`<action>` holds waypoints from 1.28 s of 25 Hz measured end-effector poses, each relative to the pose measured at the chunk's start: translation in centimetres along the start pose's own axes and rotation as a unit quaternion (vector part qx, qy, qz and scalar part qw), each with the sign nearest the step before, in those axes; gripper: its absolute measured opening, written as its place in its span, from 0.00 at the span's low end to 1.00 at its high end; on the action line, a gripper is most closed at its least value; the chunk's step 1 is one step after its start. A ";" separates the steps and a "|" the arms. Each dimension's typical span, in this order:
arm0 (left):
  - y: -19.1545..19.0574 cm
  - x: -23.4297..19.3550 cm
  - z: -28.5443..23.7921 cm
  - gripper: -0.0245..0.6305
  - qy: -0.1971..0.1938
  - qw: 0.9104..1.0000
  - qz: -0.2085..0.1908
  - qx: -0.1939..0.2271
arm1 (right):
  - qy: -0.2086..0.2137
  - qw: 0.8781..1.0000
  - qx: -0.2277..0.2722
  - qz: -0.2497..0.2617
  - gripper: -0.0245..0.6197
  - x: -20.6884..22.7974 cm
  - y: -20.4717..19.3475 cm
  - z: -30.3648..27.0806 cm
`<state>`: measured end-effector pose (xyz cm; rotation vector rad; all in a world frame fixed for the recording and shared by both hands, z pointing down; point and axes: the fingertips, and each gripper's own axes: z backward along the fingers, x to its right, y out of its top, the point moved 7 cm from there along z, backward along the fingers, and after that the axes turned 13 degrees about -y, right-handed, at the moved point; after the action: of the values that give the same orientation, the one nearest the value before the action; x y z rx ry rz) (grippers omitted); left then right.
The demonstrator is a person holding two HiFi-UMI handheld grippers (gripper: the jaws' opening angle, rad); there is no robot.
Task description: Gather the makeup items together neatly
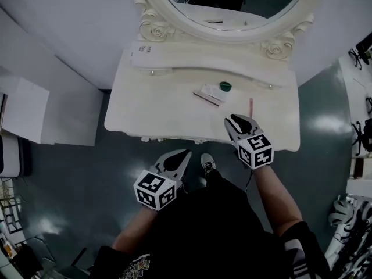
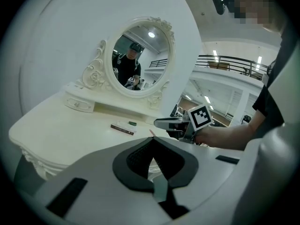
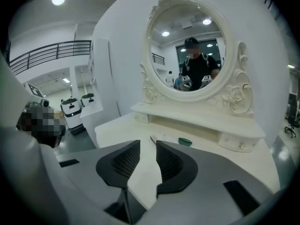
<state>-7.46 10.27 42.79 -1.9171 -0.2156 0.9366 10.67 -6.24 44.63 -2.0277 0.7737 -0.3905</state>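
On the cream dressing table (image 1: 151, 106) lie a green round pot (image 1: 225, 86), a small white box (image 1: 211, 90), a dark slim stick (image 1: 206, 98) and a pink pencil (image 1: 251, 106). My right gripper (image 1: 233, 118) hovers over the table's front right, just short of the pencil, open with a narrow gap and nothing between its jaws. In the right gripper view the right gripper (image 3: 148, 142) faces the green pot (image 3: 185, 140). My left gripper (image 1: 187, 153) hangs shut and empty off the table's front edge; its own view shows the left gripper (image 2: 151, 139) and the stick (image 2: 123, 129).
An oval mirror (image 1: 232, 4) in a carved frame stands at the table's back, above a raised shelf (image 1: 192, 57). White cabinets (image 1: 35, 109) stand to the left. Dark floor surrounds the table, and the person's legs are close to its front.
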 end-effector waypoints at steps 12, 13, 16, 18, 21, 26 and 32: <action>0.1 -2.7 -2.4 0.05 0.067 0.997 0.040 0.000 | 0.049 0.979 -0.100 0.172 0.33 5.5 -1.9 -12.5; 0.1 -2.8 -2.6 0.05 0.070 0.997 0.043 0.001 | 0.054 0.976 -0.109 0.183 0.34 5.9 -2.1 -13.3; 0.0 -3.4 -3.0 0.05 0.078 0.996 0.053 0.002 | 0.070 0.967 -0.137 0.204 0.38 6.9 -2.6 -15.2; -0.1 -3.8 -3.3 0.05 0.082 0.995 0.059 0.003 | 0.083 0.962 -0.151 0.210 0.40 7.4 -2.9 -16.1; -0.1 -4.1 -3.8 0.05 0.086 0.994 0.066 0.004 | 0.107 0.956 -0.164 0.219 0.41 7.7 -3.3 -17.0; 0.1 -4.6 -4.4 0.05 0.090 0.993 0.073 0.003 | 0.138 0.946 -0.177 0.233 0.43 7.7 -3.6 -18.2; -0.1 -4.8 -5.0 0.05 0.092 0.992 0.082 0.000 | 0.169 0.930 -0.197 0.258 0.43 7.7 -3.2 -18.9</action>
<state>-7.35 4.51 46.63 -2.0303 0.0520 0.8593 7.46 -22.17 57.41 -2.0320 1.6665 -0.2942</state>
